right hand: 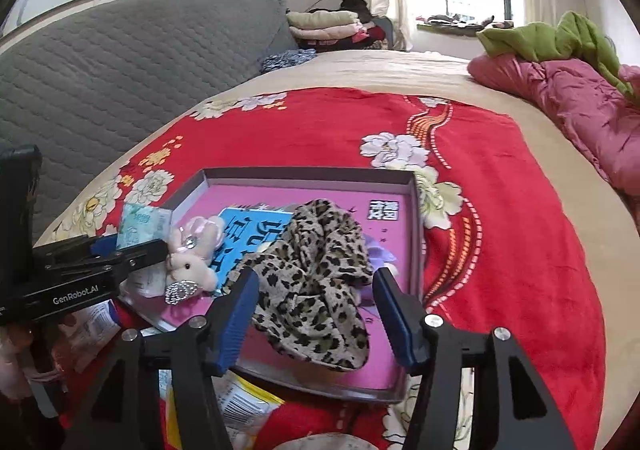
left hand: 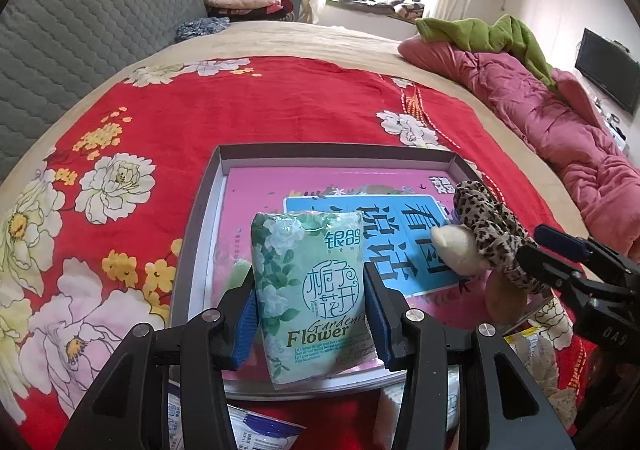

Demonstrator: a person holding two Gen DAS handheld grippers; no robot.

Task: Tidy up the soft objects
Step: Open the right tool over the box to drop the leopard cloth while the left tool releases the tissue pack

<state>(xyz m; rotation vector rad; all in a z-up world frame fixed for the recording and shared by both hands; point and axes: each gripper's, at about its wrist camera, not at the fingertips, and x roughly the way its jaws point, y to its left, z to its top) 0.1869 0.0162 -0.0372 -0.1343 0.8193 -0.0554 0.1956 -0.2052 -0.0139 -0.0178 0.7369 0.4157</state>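
Note:
My left gripper (left hand: 310, 314) is shut on a green tissue pack (left hand: 312, 298) printed "Flower", held upright over the near part of a shallow grey box lid (left hand: 192, 234) with a pink and blue sheet inside. My right gripper (right hand: 316, 314) holds a leopard-print cloth (right hand: 316, 278) between its blue pads, draped over the lid (right hand: 414, 217). In the left wrist view the right gripper (left hand: 532, 250) shows at the right with the leopard cloth (left hand: 488, 226). A small pink plush bear (right hand: 192, 266) lies on the lid's left side beside the left gripper (right hand: 132, 246).
The lid rests on a red flowered blanket (left hand: 240, 105) on a bed. Plastic packets (right hand: 240, 402) lie at the near edge. A pink quilt (left hand: 560, 121) with a green cloth (left hand: 492, 33) lies at the right. A grey padded headboard (left hand: 80, 17) stands at the left.

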